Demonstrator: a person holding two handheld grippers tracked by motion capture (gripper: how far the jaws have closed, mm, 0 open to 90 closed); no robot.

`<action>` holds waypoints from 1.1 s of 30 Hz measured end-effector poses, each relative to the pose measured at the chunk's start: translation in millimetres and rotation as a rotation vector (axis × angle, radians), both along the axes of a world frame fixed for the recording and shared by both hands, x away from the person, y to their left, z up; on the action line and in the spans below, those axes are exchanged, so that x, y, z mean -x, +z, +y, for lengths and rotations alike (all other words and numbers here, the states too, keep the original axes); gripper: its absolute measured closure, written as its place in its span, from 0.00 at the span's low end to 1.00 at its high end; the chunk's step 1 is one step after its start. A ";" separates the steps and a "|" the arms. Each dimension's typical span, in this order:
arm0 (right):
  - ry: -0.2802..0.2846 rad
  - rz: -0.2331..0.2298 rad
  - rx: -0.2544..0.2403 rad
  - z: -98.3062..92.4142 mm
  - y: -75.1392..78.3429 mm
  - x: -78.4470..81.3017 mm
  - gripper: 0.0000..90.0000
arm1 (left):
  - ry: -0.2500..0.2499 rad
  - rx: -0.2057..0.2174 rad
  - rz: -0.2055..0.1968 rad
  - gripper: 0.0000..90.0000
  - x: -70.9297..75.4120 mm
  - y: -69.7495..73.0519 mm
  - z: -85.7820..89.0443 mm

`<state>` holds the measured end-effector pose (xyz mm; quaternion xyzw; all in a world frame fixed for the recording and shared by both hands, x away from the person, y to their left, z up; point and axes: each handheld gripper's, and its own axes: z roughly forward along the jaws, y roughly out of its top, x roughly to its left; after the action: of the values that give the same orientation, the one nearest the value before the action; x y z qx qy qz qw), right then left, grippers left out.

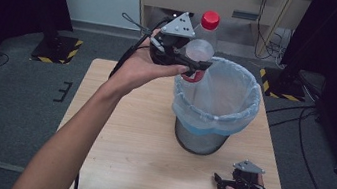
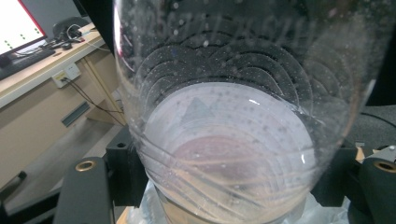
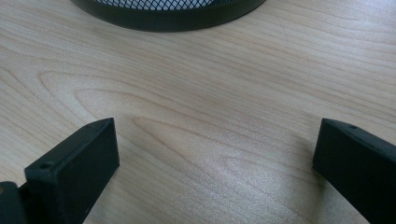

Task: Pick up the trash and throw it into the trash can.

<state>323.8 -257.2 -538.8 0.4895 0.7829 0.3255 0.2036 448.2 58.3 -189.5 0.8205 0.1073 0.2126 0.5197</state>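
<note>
Wooden table, grey carpet; left claw grips bottle; right claw agape.

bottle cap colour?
Red, on the clear plastic bottle; its cap shows best in the high view.

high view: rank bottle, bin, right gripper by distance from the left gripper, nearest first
1. Bottle: gripped in the left gripper, over the bin's far left rim.
2. Bin: directly below and to the right, at the table's middle.
3. Right gripper: farthest, resting at the near right corner of the table, jaws open.
</note>
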 end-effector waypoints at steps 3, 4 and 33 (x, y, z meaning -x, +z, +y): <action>0.000 0.000 0.000 0.0 0.0 0.0 0.00 | -0.006 -0.004 0.002 0.31 -1.6 -3.1 -4.8; 0.000 0.000 0.000 0.0 0.0 0.0 0.00 | -0.007 -0.008 0.005 0.31 -2.6 -4.3 -6.8; -0.003 0.002 -0.004 0.4 0.0 0.9 0.00 | -0.006 -0.078 0.092 0.30 -28.8 -58.1 -45.5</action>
<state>322.8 -256.8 -538.8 0.4917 0.7816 0.3262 0.2022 477.0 12.8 -247.6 0.8493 0.1203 0.1772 0.4826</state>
